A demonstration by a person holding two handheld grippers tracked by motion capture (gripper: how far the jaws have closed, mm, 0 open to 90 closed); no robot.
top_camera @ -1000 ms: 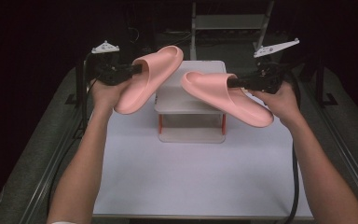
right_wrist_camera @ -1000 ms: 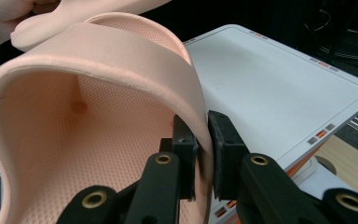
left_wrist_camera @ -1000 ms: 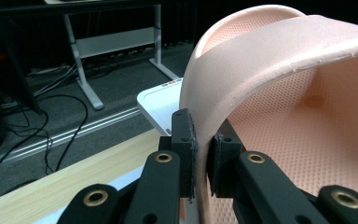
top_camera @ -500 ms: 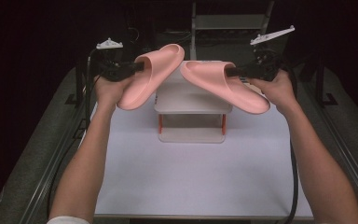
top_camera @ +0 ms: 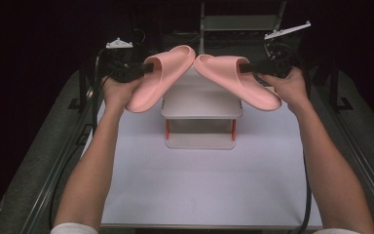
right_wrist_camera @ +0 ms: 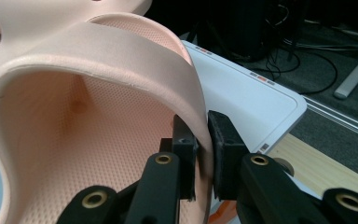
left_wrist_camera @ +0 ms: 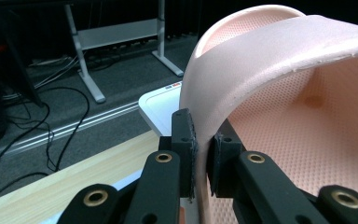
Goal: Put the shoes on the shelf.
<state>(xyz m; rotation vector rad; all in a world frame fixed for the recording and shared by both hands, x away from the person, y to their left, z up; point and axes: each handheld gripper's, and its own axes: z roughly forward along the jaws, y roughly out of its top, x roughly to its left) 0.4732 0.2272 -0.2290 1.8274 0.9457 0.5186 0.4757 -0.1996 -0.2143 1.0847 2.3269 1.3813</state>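
Note:
Two pink slide sandals are held in the air over a small white two-tier shelf [top_camera: 202,102]. My left gripper [top_camera: 148,68] is shut on the strap edge of the left sandal [top_camera: 160,80], whose toe points up and inward. My right gripper [top_camera: 243,67] is shut on the strap edge of the right sandal [top_camera: 236,78]; the two toes nearly touch above the shelf. In the left gripper view the pads [left_wrist_camera: 186,144] pinch the thin strap wall of the left sandal [left_wrist_camera: 279,93]. The right gripper view shows its pads [right_wrist_camera: 223,140] clamped on the right sandal's strap [right_wrist_camera: 121,60].
The shelf has red posts [top_camera: 167,127] and stands at the far middle of the white tabletop [top_camera: 199,185]. Dark rails [top_camera: 53,170] run along both table sides. Beyond the table are metal stand legs [left_wrist_camera: 86,56] and cables on the floor [left_wrist_camera: 42,121].
The right sandal has moved left and slightly up, so its toe now nearly meets the left sandal's toe. The left sandal has shifted only a little.

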